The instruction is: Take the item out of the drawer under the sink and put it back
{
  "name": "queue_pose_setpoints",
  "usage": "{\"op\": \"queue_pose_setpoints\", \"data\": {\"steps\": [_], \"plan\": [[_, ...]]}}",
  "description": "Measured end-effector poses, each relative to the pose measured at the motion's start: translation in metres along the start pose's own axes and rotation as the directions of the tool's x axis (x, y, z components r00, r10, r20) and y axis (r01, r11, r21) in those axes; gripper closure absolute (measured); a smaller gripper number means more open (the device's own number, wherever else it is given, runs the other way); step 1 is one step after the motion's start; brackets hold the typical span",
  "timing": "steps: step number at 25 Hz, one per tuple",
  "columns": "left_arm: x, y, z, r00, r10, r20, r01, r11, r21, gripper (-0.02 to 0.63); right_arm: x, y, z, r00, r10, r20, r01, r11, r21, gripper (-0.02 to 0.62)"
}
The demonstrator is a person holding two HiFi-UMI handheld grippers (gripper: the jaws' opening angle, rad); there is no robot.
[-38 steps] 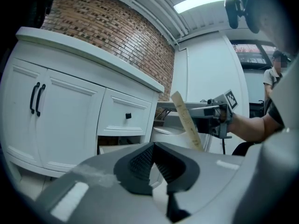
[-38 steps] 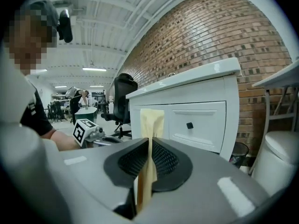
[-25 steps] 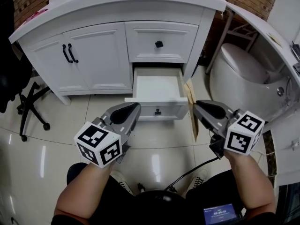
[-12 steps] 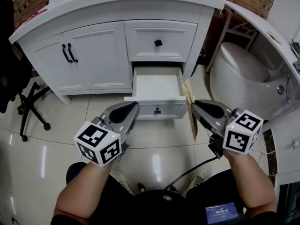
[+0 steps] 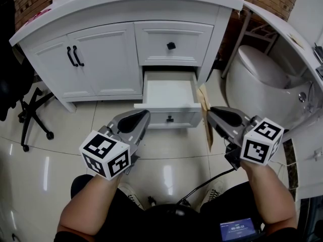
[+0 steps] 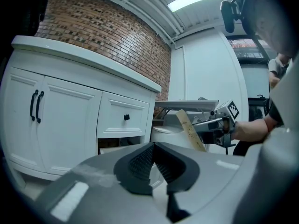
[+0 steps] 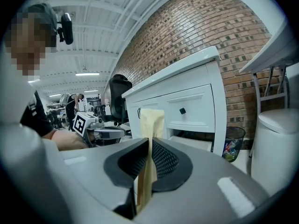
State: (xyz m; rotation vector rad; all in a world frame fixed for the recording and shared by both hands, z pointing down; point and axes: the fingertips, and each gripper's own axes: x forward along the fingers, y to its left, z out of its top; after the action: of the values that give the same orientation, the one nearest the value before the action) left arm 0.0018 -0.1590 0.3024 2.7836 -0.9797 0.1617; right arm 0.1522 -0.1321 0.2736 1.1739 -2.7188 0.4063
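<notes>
The envelope (image 5: 208,135) is out, clamped edge-on in the right gripper (image 5: 212,114) just right of the open, empty drawer (image 5: 169,92), left gripper (image 5: 145,116) closed on nothing; the return step likely follows: carry it left over the drawer, lower, release.

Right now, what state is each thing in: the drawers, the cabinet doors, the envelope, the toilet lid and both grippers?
Lower drawer: pulled open, empty inside.
Upper drawer: shut.
Cabinet doors: shut.
Envelope: clamped in the right gripper, outside the drawer.
Left gripper: fingers together, empty.
Toilet lid: down.
</notes>
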Motion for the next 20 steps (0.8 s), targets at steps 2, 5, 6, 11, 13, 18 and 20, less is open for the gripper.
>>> {"op": "queue_pose_setpoints", "data": {"steps": [2, 5, 6, 11, 13, 18, 20], "plan": [[-0.001, 0.000, 0.000, 1.000, 0.001, 0.000, -0.001, 1.000, 0.000, 0.600, 0.001, 0.000, 0.000, 1.000, 0.001, -0.001, -0.001, 1.000, 0.002, 0.568], [0.000, 0.000, 0.000, 1.000, -0.001, 0.001, 0.001, 1.000, -0.002, 0.600, 0.001, -0.001, -0.001, 1.000, 0.000, -0.001, 0.000, 1.000, 0.002, 0.568], [0.000, -0.001, 0.000, 1.000, -0.003, 0.000, 0.003, 1.000, -0.003, 0.600, 0.001, -0.001, 0.000, 1.000, -0.002, -0.001, 0.002, 1.000, 0.002, 0.568], [-0.002, 0.000, 0.000, 1.000, -0.001, -0.006, 0.001, 1.000, -0.004, 0.600, 0.006, 0.001, 0.002, 1.000, 0.006, 0.006, -0.006, 1.000, 0.005, 0.568], [-0.001, -0.001, 0.000, 1.000, -0.001, -0.002, 0.001, 1.000, -0.004, 0.600, 0.006, 0.001, 0.001, 1.000, 0.010, 0.006, -0.010, 1.000, 0.005, 0.568], [0.000, -0.003, 0.001, 1.000, -0.013, 0.004, 0.013, 1.000, -0.013, 0.600, 0.008, 0.000, 0.001, 1.000, 0.001, -0.001, -0.001, 1.000, 0.000, 0.568], [-0.002, -0.002, 0.001, 1.000, -0.011, 0.002, 0.011, 1.000, -0.015, 0.600, 0.011, 0.001, 0.002, 1.000, 0.003, 0.001, -0.003, 1.000, 0.000, 0.568]]}}
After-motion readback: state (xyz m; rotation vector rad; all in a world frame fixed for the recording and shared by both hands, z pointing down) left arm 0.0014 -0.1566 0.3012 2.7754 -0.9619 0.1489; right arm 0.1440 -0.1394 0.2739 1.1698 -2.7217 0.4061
